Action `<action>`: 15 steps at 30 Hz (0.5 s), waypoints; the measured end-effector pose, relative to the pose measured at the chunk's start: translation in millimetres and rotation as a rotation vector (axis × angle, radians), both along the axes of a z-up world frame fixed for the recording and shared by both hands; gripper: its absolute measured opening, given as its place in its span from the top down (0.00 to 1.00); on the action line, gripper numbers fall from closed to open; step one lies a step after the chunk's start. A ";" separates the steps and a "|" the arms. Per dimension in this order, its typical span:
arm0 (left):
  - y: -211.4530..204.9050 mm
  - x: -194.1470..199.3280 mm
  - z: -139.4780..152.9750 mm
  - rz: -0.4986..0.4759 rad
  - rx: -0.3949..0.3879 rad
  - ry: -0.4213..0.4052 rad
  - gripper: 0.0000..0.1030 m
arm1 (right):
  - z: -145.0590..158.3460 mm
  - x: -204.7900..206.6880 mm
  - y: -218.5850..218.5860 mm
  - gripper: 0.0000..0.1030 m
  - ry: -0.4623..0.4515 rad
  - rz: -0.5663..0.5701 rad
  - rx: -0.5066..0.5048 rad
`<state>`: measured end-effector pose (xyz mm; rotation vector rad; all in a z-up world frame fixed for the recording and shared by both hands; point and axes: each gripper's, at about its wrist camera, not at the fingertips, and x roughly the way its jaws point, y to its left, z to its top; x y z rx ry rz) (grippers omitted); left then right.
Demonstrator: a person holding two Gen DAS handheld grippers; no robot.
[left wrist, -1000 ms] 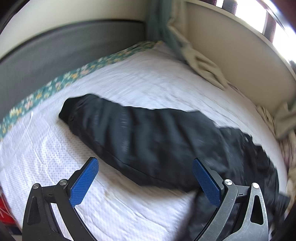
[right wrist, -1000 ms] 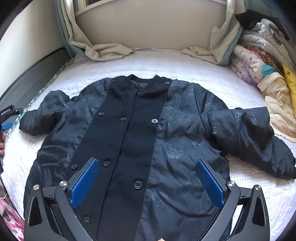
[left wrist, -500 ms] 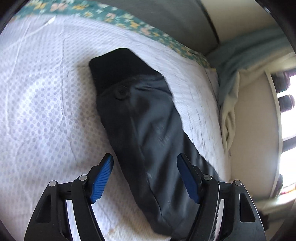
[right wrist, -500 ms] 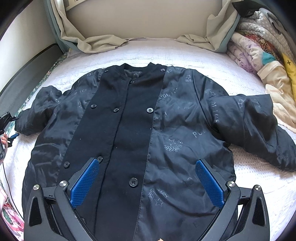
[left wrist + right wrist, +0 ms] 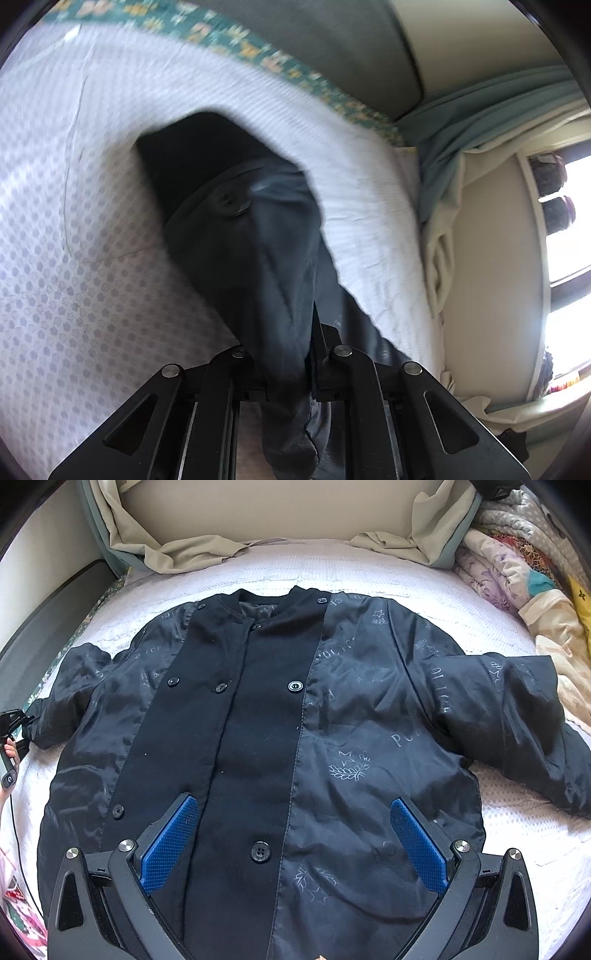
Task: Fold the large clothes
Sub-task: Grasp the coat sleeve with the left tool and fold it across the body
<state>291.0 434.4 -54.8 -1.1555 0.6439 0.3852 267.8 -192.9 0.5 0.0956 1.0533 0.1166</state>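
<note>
In the left wrist view, the left gripper point(image 5: 291, 369) is sitting at the bottom centre with its black jaws clamped together on the jacket sleeve point(image 5: 273, 266), a tube of slick, faintly shiny black fabric that is bunching into folds where it is pinched. The sleeve is running from the jaws toward the upper left of the frame, ending in a matte black cuff point(image 5: 192, 155) with a round dark button point(image 5: 229, 202) just below it (motion blur is softening its edges). It is lying on the white bedspread point(image 5: 74, 258), whose weave is showing a fine dotted pattern, edged at the top by a green floral border point(image 5: 236, 40). In the right wrist view, the black jacket point(image 5: 280, 731) is lying flat and face up across the middle of the frame, collar toward the top, hem toward the bottom, sleeves spreading to the left and right edges. Its centre panels are matte with buttons; its side panels are glossy with pale printed emblems. The right gripper point(image 5: 295, 843) is hovering over the lower front, its blue textured pads point(image 5: 168, 843) standing wide apart with nothing pinched. Crumpled patterned bedding point(image 5: 517, 568) is piling up at the upper right.
</note>
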 end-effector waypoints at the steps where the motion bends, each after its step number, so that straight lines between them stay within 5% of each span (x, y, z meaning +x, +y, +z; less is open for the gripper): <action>1: -3.7 -1.3 9.6 -0.005 0.026 -0.012 0.85 | 0.6 -0.3 -0.8 0.00 -0.002 -0.004 0.001; 8: -65.3 2.8 109.7 -0.125 0.297 -0.158 0.86 | 10.9 -2.9 -10.5 0.00 -0.025 -0.042 0.021; 15: -192.0 4.0 168.0 -0.380 0.513 -0.287 0.85 | 21.7 -6.0 -19.3 0.00 -0.048 -0.080 0.036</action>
